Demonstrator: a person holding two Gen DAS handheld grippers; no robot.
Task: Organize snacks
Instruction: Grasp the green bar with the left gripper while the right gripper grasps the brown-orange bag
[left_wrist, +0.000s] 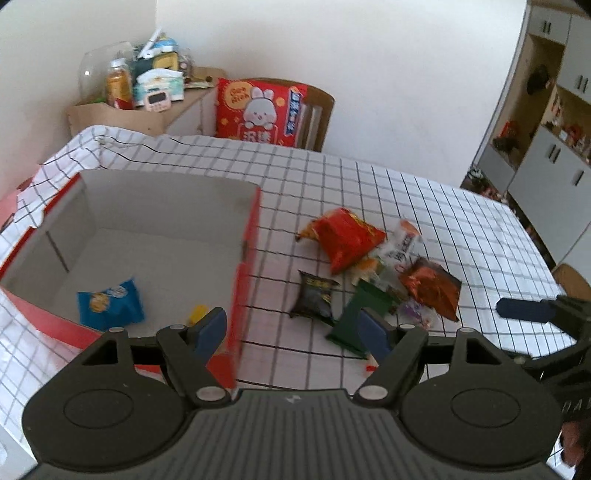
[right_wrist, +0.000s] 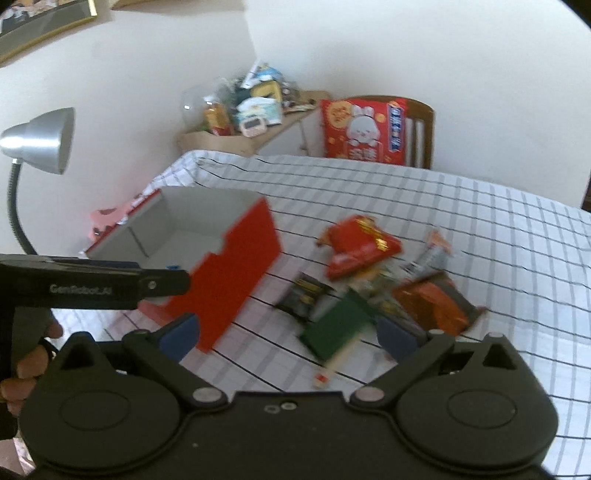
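A red cardboard box (left_wrist: 251, 229) with a grey inside stands on the left of the checked tablecloth. In it lie a blue snack packet (left_wrist: 110, 302) and a small yellow item (left_wrist: 197, 314). Right of the box is a loose pile: a red bag (left_wrist: 347, 236), a black packet (left_wrist: 314, 295), a green carton (left_wrist: 354, 317), an orange-brown bag (left_wrist: 432, 288) and a white packet (left_wrist: 404, 240). My left gripper (left_wrist: 291, 332) hangs open and empty over the box's right wall. My right gripper (right_wrist: 288, 334) is open and empty above the green carton (right_wrist: 336, 325), near the box (right_wrist: 236, 266).
A wooden chair with a red rabbit-print bag (left_wrist: 258, 110) stands behind the table. A cluttered low shelf (left_wrist: 147, 88) sits in the back left corner. A silver desk lamp (right_wrist: 40, 140) rises at the left. Cabinets (left_wrist: 554, 110) line the right wall.
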